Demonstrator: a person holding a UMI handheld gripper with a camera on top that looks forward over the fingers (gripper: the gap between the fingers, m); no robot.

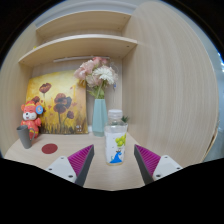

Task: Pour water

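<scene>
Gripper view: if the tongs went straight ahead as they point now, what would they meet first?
Probably the clear cup just ahead of the open tongs; the blue vase stands behind it, though depth is hard to judge.

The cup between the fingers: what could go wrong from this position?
The cup stands on the table between the open gripper's fingers, not gripped; an off-centre closing might tip it. The blue vase of flowers stands close behind, so pushing forward could knock it.

- I see a blue vase (99, 115) with pink flowers (96, 71).
- Left, a stuffed toy (31, 119) before a flower painting (56, 100).
- A red coaster (49, 149) lies on the table (28, 156).
- Wooden shelf (75, 44) overhead.
</scene>
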